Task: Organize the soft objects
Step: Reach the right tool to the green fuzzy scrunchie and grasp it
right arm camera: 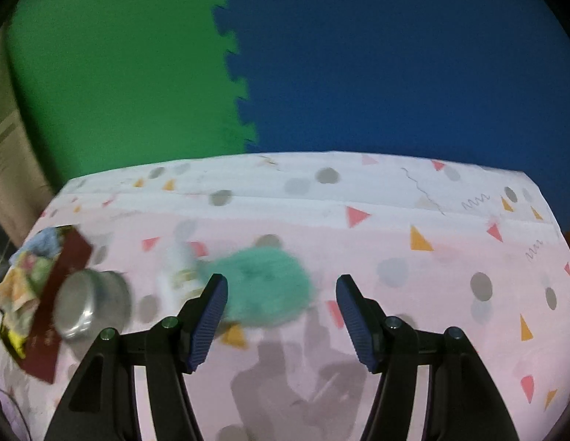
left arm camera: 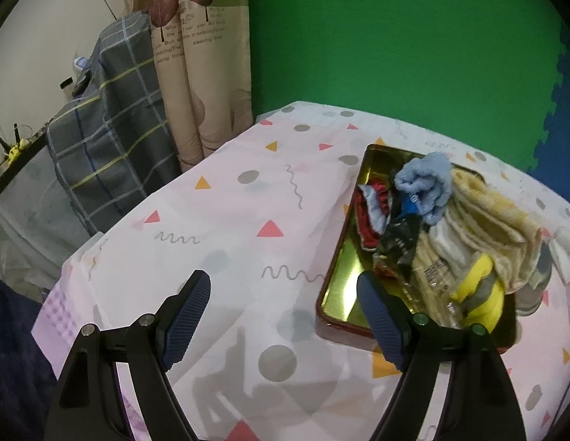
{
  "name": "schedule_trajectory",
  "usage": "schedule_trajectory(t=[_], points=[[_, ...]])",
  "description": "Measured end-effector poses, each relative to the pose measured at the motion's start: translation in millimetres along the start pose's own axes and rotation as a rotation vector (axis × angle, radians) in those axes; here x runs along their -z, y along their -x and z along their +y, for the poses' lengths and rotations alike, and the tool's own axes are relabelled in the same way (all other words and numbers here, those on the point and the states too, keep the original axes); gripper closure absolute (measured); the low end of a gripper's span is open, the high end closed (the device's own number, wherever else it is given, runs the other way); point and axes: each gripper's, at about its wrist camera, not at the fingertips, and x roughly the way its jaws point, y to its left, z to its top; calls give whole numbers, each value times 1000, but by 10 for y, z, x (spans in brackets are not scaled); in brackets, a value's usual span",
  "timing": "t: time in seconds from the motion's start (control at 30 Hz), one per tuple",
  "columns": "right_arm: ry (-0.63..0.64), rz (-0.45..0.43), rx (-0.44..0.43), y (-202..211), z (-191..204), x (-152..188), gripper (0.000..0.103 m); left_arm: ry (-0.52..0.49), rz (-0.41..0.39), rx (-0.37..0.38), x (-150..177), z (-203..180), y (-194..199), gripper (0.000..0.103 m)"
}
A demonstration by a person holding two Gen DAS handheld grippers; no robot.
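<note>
1. While the right tool (right arm camera: pixel 279 310) hangs released over the surface (right arm camera: pixel 395 228), the teal plush (right arm camera: pixel 264 286) lies just ahead of its left finger, near the middle of the surface and blurred.
2. Judging by that offset, shift the tool left until the plush sits between both fingers, then lower and close on its bulk, not the fringe.
3. Mind the metal tin (right arm camera: pixel 88 303) beside it.
4. Over the left half of the surface, the left tool (left arm camera: pixel 285 318) is also released and empty; the tray (left arm camera: pixel 340 286) holds a blue cloth (left arm camera: pixel 428 183) and a yellow towel (left arm camera: pixel 487 213), so drop the plush into its bare near-left corner.
</note>
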Motion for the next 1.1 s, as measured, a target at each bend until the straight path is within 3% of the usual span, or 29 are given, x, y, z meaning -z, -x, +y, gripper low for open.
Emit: schedule_trajectory(t=[0.3,0.47,0.57,0.63,0.7,0.8,1.1], points=[[-3,102,-26,-522,-4,31,40,-61,-30,20,-161,-311,182,24],[109,59,58,-545,183,149,40,-112,-33,63,-219,-597,250,24],[111,61,55,-543,169,138,40,-152,-35,87,-223,-820,288,24],[101,51,49,-525,134,149,45,-183,-36,114,-218,-987,326,24],[97,46,50,-483,84,161,62,-210,-33,139,-211,-1138,353,23],[65,39,41,-415,-51,202,78,-243,-31,179,-195,-1345,390,23],[-30,24,83,-20,-548,541,81,-334,2,317,-108,-2046,469,23]])
